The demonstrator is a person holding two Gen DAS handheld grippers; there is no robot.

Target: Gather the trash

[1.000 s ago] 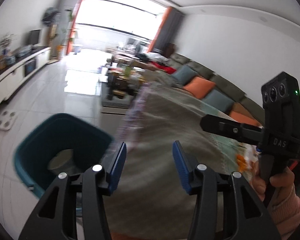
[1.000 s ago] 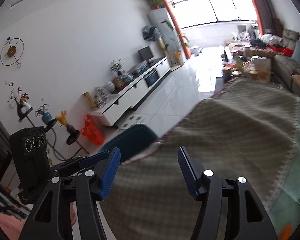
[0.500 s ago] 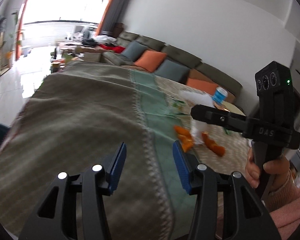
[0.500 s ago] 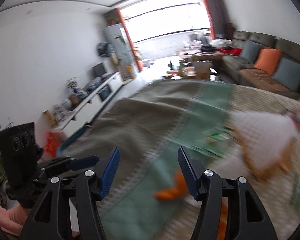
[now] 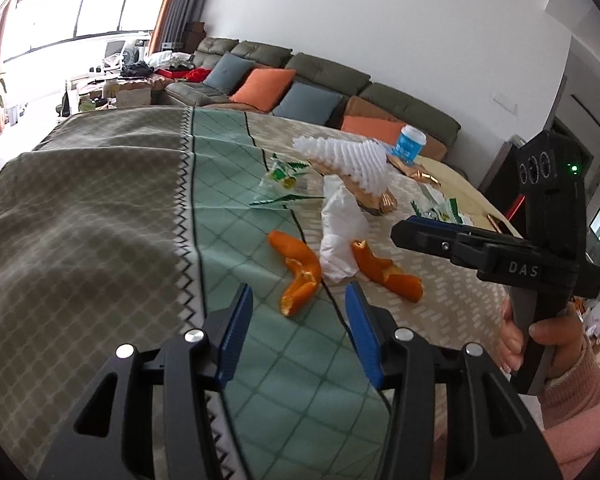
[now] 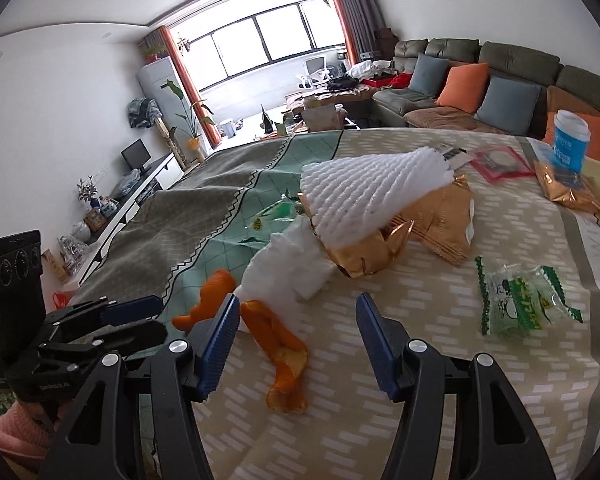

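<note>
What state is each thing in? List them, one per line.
Left gripper: jaws open, nothing between them.
Right gripper: jaws open, empty, above the orange peel.
Near orange peel: torn, curled, lying on the cloth.
Far orange peel: curled, inside up.
White tissue: crumpled.
Foam fruit net: lying on its side over the gold wrapper.
Gold wrapper: torn open, crinkled.
Blue cup: upright, lidded.
</note>
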